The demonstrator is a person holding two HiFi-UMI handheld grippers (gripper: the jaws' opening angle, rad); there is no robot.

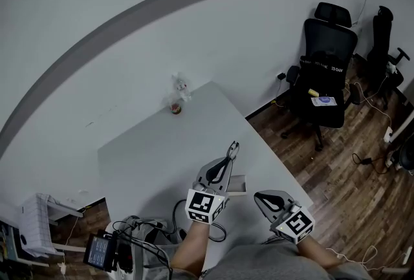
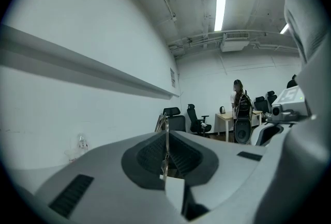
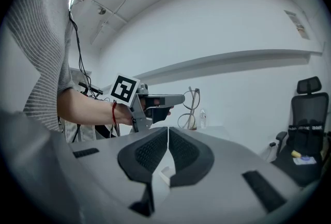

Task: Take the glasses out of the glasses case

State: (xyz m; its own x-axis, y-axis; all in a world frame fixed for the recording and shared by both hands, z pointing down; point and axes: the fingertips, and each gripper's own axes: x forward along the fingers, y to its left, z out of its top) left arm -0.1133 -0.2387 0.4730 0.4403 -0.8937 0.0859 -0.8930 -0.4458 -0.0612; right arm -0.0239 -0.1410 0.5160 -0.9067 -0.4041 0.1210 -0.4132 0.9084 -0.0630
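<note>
My left gripper (image 1: 228, 157) is raised above the white table (image 1: 155, 156) and shut on a pair of thin-framed glasses (image 1: 232, 149), which stick up past its tips. In the left gripper view the glasses (image 2: 166, 137) stand edge-on between the closed pads. From the right gripper view I see the left gripper (image 3: 178, 100) holding the glasses (image 3: 191, 109) upright in the air. A pale glasses case (image 1: 237, 185) lies on the table just right of the left gripper. My right gripper (image 1: 261, 198) (image 3: 168, 137) hovers near the table's front edge, shut and empty.
A plastic bottle and a cup (image 1: 178, 96) stand at the table's far edge by the wall. Black cables (image 1: 217, 232) lie at the near edge. Black office chairs (image 1: 326, 72) stand on the wood floor to the right. A person (image 2: 239, 98) stands far off.
</note>
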